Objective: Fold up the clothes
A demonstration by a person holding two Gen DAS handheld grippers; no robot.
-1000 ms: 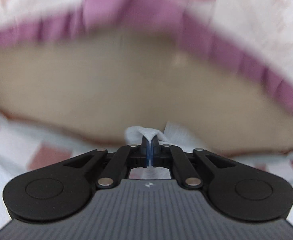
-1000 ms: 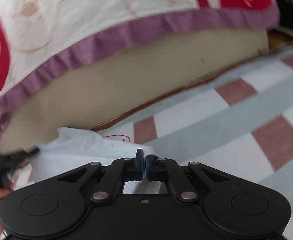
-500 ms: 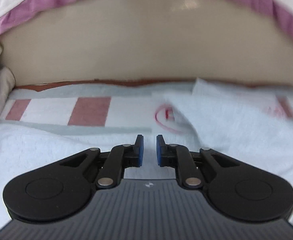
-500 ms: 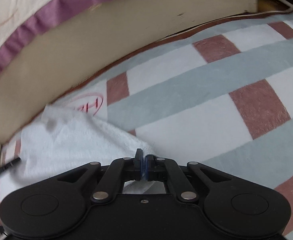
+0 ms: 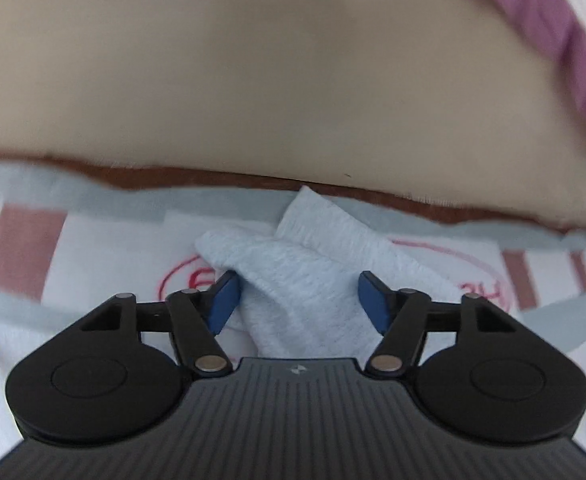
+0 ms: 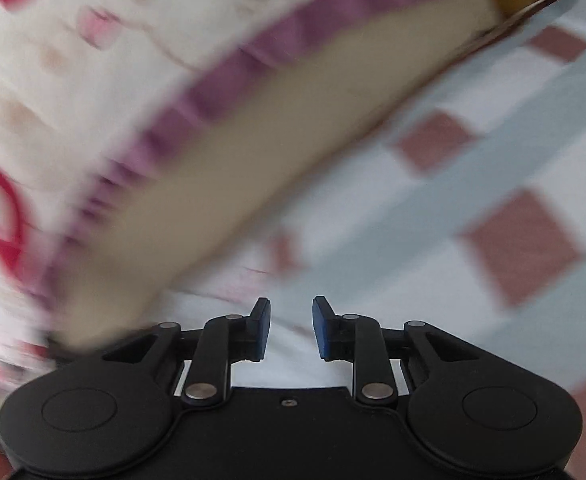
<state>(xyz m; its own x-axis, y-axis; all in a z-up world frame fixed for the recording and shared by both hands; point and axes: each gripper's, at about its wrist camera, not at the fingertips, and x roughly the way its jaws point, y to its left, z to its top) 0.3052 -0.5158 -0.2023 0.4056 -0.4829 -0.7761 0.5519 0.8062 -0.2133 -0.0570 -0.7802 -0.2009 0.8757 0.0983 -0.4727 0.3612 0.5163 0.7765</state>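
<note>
Left wrist view: the left gripper (image 5: 297, 296) stands wide open with nothing held, its blue pads either side of a white cloth (image 5: 313, 280) that lies bunched on the checked sheet (image 5: 105, 236). One corner of the cloth points up toward the beige board (image 5: 253, 80) behind it, and a rounded roll of it sits by the left pad. The cloth looks doubled over itself, but the layers are not square; whether this is a fold half made or a heap waiting to be spread, I cannot tell. The risk is that closing here would catch only the top layer, or a thick lump, and drag the rest askew.

Right wrist view: the right gripper (image 6: 291, 328) is parted about halfway and grips nothing. The picture is smeared by motion. A pale patch below the pads is probably the same cloth, though blur leaves that unsure. A patterned pillow (image 6: 93, 60) with a purple frill hangs close over the board. A fast swing could brush the frill or snag the sheet, and pull the cloth out of line.
</note>
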